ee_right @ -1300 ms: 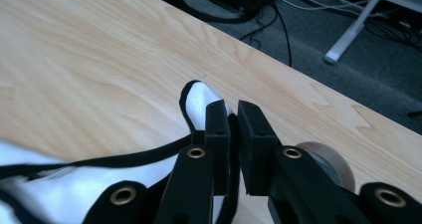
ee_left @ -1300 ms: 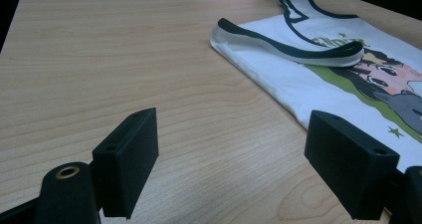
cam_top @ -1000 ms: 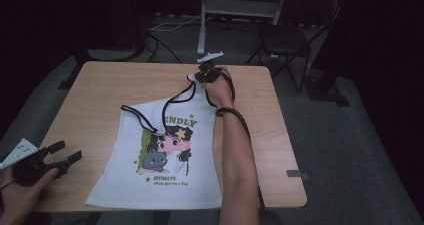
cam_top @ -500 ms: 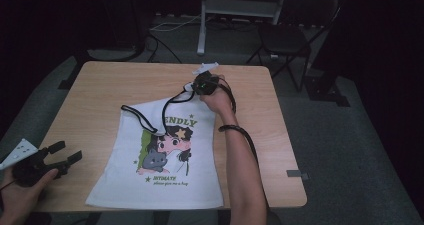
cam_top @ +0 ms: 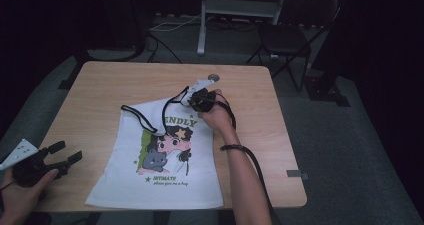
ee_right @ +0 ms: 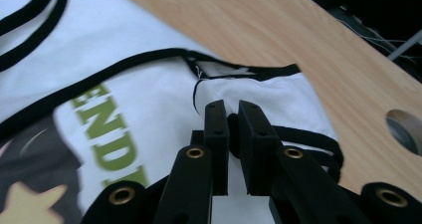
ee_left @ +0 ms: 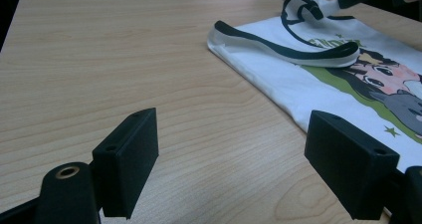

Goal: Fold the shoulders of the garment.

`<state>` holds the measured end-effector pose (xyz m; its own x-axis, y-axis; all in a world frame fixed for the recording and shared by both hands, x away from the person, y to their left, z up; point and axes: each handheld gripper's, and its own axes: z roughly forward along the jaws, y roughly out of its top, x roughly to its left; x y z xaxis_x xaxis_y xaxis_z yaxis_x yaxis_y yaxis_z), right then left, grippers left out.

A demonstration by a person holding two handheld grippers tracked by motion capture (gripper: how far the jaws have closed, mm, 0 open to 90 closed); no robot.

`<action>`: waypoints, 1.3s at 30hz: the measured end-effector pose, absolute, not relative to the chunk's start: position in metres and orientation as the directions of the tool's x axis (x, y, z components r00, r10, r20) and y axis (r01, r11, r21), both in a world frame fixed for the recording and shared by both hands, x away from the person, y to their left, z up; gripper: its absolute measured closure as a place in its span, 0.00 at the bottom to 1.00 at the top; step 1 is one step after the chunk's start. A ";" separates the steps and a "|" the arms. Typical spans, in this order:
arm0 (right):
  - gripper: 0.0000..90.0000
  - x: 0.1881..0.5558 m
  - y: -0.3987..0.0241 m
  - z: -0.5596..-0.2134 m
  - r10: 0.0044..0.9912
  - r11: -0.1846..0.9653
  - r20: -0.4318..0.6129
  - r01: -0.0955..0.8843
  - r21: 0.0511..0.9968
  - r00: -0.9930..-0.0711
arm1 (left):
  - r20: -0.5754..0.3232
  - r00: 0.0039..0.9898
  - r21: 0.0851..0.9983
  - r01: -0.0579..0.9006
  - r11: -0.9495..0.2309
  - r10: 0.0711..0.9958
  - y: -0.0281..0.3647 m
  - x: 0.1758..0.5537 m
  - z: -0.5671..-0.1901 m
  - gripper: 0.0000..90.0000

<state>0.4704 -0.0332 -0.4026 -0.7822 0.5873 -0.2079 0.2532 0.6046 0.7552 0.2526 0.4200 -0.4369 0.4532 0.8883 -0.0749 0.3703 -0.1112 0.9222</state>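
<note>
1. The right gripper (cam_top: 196, 98) has its jaws pinched together on the far right strap (ee_right: 298, 134) of the top (cam_top: 165, 160); a sliver of black trim shows between the pads (ee_right: 217, 134).
2. Compared with a second ago, that gripper has come nearer and to the left, dragging the strap corner back over the top's chest, so I judge a fold of the shoulder is under way.
3. The left gripper (cam_top: 47, 160) hangs with jaws wide and nothing between them, where it was a second ago at the near left of the table (cam_top: 100, 85).
4. The top lies flat at the table's middle, print up, hem near the near edge.
5. Bare wood lies left and far of the top; a hole (cam_top: 214, 77) sits just beyond the right gripper.
</note>
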 end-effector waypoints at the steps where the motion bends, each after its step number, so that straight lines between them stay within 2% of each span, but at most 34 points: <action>1: 0.93 0.467 -0.032 -0.404 0.582 0.609 -0.212 0.248 0.753 -0.785 | -0.072 0.453 0.922 0.370 -0.114 0.888 0.420 0.253 -0.437 0.23; 27: 0.92 0.417 -0.027 -0.416 0.507 0.668 -0.266 0.179 0.722 -0.819 | -0.070 0.448 0.922 0.371 -0.114 0.891 0.420 0.252 -0.437 0.23; 39: 0.92 0.405 -0.025 -0.416 0.479 0.685 -0.285 0.151 0.713 -0.830 | -0.071 0.448 0.923 0.368 -0.112 0.891 0.419 0.252 -0.437 0.23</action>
<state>0.4048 -0.0253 -0.4162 -0.8303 0.4790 -0.2849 0.1507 0.6852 0.7126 0.2522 0.4194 -0.4370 0.4482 0.8911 -0.0706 0.3678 -0.1119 0.9231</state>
